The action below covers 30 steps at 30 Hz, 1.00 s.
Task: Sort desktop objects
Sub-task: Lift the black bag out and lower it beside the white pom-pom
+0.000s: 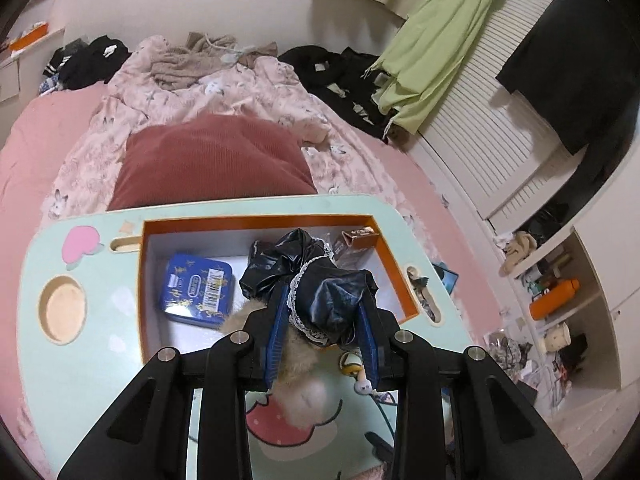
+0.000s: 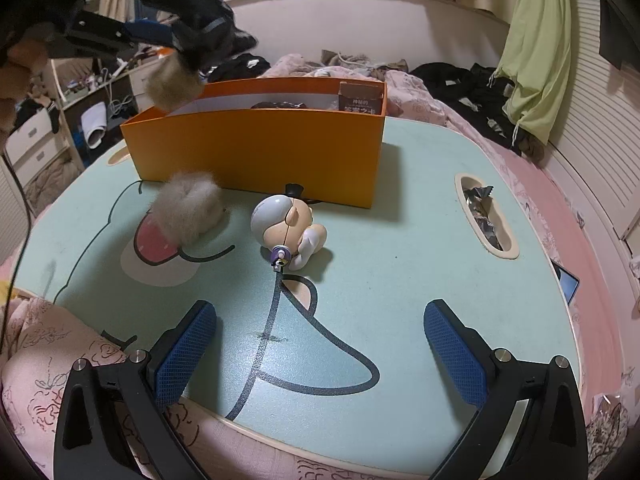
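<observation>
Fingers of left gripper clamped on black-dressed plush doll — above orange box

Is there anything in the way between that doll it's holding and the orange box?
Nothing visible. The left gripper holds the black-dressed doll above the orange box; below it lie only a blue tin and bare floor.

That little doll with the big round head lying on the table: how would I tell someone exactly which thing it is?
Start at the pale green table and find the orange box standing on it. Just in front of the box's near wall lies the doll figure, on its side. Unlike the fuzzy grey-brown puff to its left, it is smooth and hard, with a grey-white head and peach body.
</observation>
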{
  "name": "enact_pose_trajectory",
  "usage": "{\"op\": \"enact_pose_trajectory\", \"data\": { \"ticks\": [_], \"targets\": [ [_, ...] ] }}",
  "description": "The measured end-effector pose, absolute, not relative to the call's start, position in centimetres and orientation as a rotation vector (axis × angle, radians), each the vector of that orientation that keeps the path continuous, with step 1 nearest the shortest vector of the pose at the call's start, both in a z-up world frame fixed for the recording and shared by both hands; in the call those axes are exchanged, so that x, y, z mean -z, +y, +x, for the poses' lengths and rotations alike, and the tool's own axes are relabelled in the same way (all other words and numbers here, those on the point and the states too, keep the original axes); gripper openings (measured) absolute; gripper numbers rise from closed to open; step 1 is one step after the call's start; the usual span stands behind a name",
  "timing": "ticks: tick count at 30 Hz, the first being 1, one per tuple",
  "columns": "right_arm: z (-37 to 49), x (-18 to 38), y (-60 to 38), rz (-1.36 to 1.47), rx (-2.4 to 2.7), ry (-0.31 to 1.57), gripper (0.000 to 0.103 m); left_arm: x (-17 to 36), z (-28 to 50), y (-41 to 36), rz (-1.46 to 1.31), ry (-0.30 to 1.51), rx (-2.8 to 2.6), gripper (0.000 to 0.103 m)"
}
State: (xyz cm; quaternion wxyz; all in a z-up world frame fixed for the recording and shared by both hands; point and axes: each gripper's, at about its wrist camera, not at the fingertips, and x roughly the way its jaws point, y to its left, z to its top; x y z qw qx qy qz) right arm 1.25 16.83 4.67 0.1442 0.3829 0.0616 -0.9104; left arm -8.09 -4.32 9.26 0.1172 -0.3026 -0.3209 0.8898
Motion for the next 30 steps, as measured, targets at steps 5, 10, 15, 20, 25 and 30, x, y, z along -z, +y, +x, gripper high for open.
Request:
{"op": "enact_pose_trajectory", "data": {
  "ticks": [5, 10, 15, 20, 25, 30],
  "targets": [
    [1.3, -4.6, 16.9, 1.104, 2.625, 0.175, 0.103, -8.1, -8.9, -4.2, -0.842, -1.014, -2.559, 0.035],
    [1.3, -4.6, 16.9, 1.104, 2.626, 0.174, 0.103, -6.6, -9.7, -4.5, -0.763, -1.147, -2.434, 0.035],
    [1.4, -4.6, 16.9, 1.104, 2.627, 0.173, 0.103, -6.0, -10.6, -3.1, -0.884, -1.051, -2.529, 0.035],
    [1.3, -4.5, 16.9, 1.104, 2.628, 0.17, 0.103, -5.2, -10.7, -3.0, -0.86, -1.099, -2.492, 0.035],
    [1.3, -4.5, 17.0, 1.104, 2.628, 0.167, 0.103, -6.7, -9.1, -2.0, -0.829, -0.899, -2.803, 0.034],
    [1.3, -4.5, 17.0, 1.104, 2.629, 0.165, 0.103, -7.3, -5.9, -2.6, -0.719, -0.992, -2.711, 0.033]
  ]
}}
